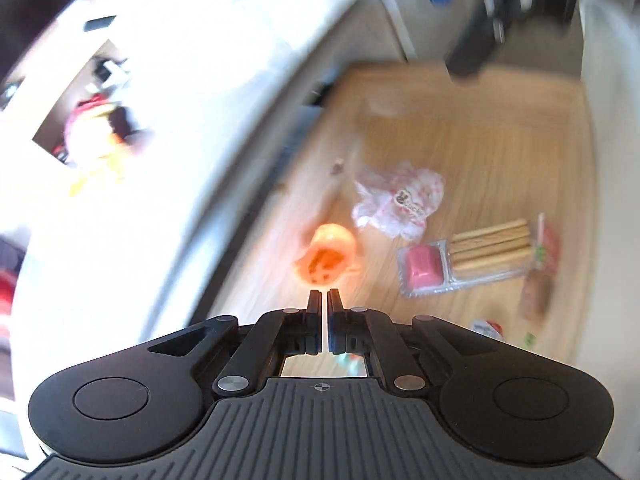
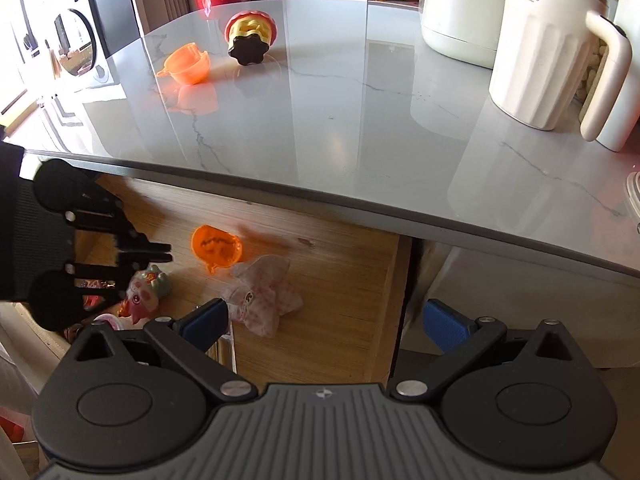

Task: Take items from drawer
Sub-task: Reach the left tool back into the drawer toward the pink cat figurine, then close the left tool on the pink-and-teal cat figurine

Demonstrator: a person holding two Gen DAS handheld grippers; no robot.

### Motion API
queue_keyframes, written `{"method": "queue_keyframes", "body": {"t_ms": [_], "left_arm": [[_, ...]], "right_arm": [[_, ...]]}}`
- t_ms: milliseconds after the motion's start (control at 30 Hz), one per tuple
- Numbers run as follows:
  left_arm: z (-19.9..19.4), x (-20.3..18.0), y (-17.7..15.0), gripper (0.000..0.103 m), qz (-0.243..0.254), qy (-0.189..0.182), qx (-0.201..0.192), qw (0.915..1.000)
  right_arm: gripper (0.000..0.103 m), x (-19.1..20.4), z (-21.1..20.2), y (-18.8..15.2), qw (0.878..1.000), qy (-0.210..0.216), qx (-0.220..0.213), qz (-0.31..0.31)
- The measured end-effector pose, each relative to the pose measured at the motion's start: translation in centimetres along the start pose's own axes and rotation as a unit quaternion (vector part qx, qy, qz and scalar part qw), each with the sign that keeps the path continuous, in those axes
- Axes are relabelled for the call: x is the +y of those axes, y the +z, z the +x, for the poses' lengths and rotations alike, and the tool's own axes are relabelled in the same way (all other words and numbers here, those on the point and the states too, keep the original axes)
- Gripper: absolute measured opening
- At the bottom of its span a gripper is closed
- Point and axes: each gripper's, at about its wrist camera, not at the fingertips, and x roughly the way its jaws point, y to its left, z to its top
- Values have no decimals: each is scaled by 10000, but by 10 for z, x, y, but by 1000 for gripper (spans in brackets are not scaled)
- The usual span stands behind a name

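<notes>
Left gripper [image 1: 324, 294] clenched, seemingly empty, above drawer [image 2: 340, 280]; orange cup [image 1: 328, 258] just beyond; right gripper [image 2: 326, 320] released.

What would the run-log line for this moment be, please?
left gripper: jaws shut, empty | right gripper: jaws open | orange plastic cup: in wooden drawer

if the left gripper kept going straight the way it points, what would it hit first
Most likely the orange cup lying in the drawer, just ahead of the shut left gripper; depth is unclear in the blur.
</notes>
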Motion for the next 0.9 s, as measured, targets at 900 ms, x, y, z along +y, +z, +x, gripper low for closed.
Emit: {"method": "queue_keyframes", "body": {"t_ms": [900], "left_arm": [[79, 31, -8, 19, -3218, -1107, 1662, 9255]], "right_arm": [[103, 14, 3, -5, 9994, 156, 108, -297]]}}
